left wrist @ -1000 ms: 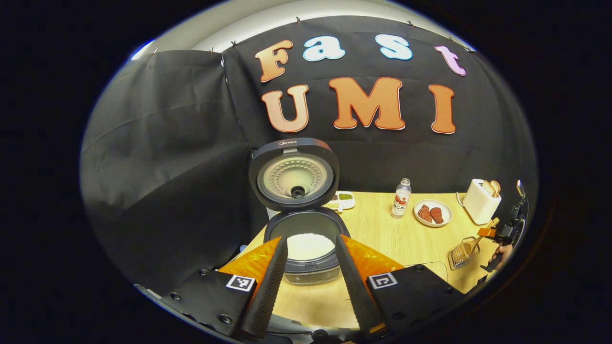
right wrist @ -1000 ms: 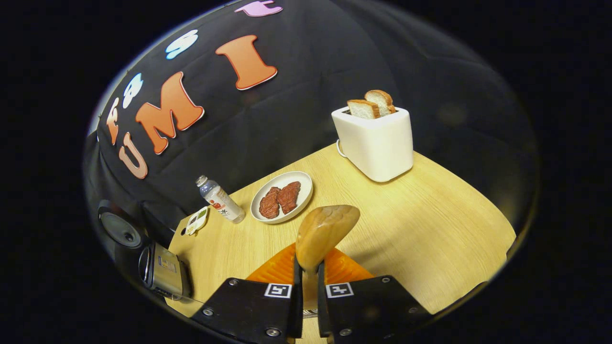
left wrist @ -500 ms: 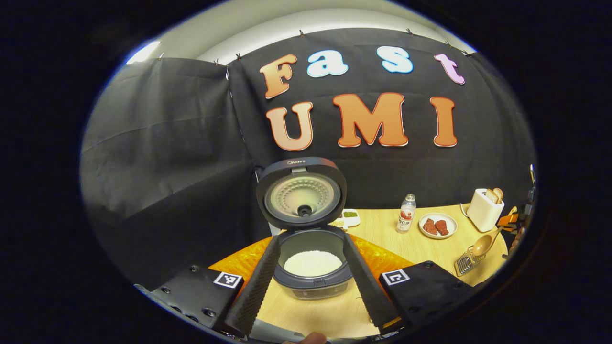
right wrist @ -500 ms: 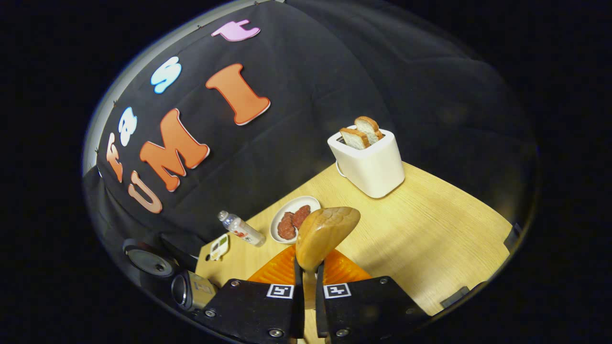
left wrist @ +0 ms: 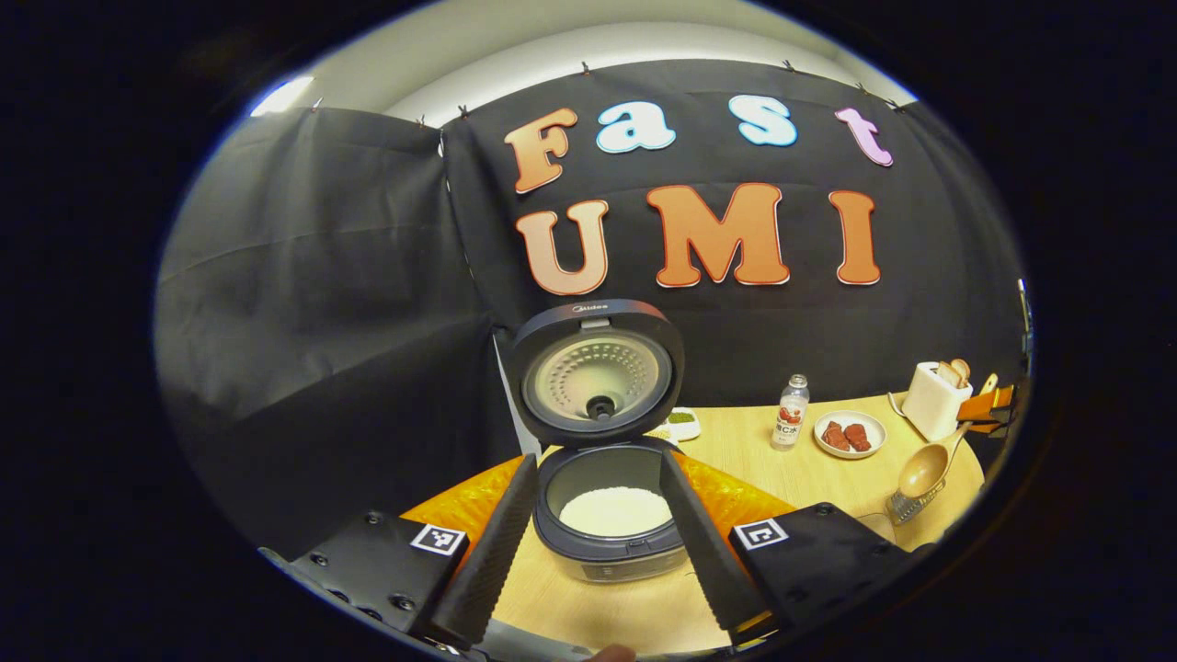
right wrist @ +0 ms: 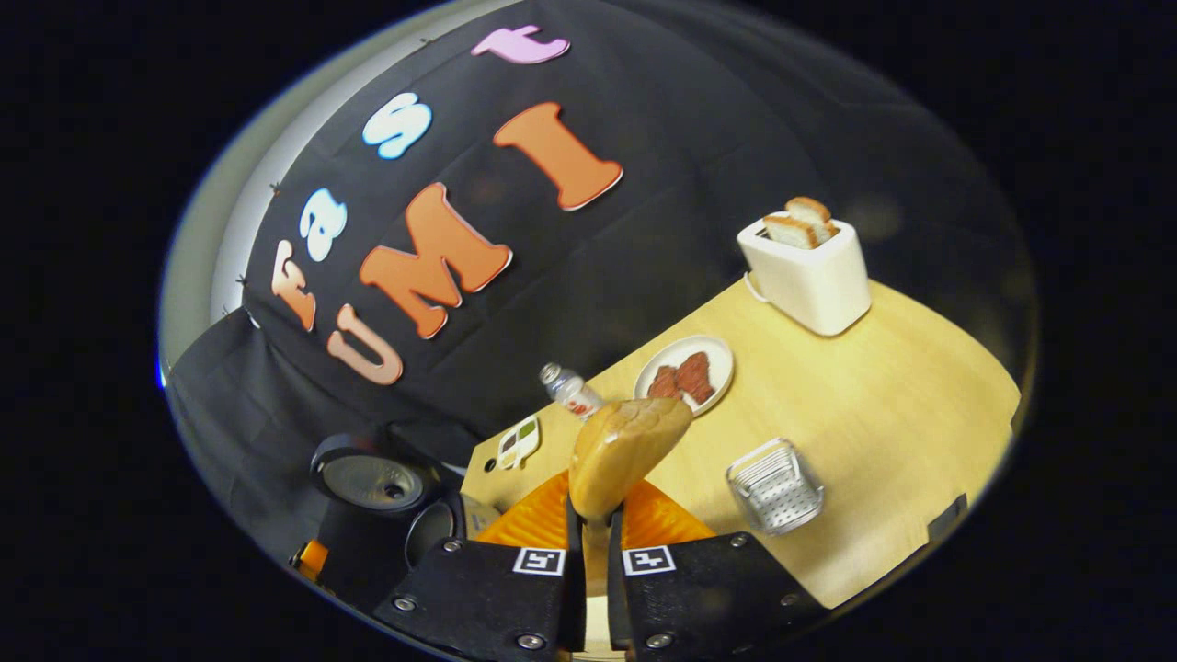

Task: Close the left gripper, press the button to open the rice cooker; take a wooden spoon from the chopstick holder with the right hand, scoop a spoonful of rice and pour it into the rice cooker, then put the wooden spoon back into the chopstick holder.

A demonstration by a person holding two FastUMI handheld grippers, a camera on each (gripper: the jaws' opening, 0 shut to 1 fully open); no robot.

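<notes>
The rice cooker stands open with its lid upright at the back, so the pot of rice can be reached from above and from the front, between the spread fingers of the left gripper. To its right the table lies bare in a broad strip, with the bottle, the plate of meat and the toaster lined along the back wall. The wire holder stands alone near the front edge, open at the top, with bare table around it.
</notes>
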